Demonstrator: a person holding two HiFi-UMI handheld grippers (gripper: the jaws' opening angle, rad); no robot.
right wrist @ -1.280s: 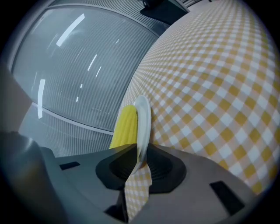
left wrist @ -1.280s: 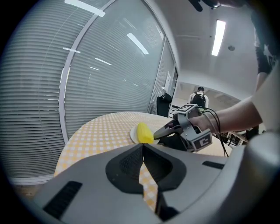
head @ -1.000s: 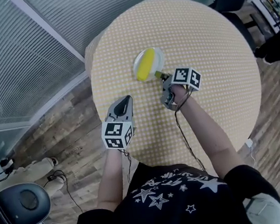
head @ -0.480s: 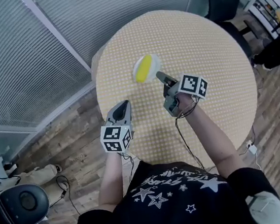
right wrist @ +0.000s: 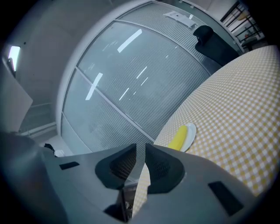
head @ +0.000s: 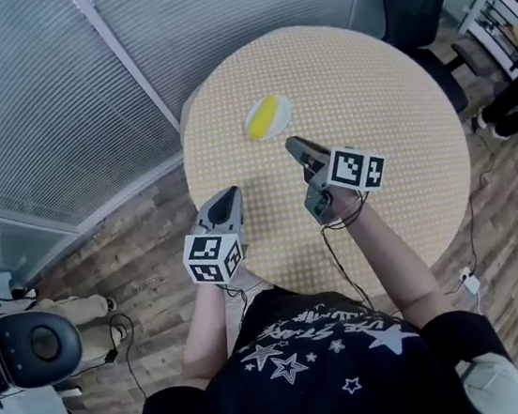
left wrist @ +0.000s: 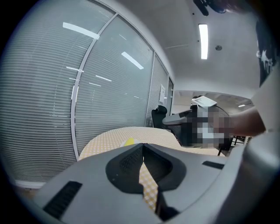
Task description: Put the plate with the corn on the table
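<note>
right claw jaws sliver apart, holding nothing, hangs just near-right of plate, clear of rim. plate flat on table, far-left part, corn lying on it; job looks done. left claw jaws together, empty, parked over near edge, out of way.
</note>
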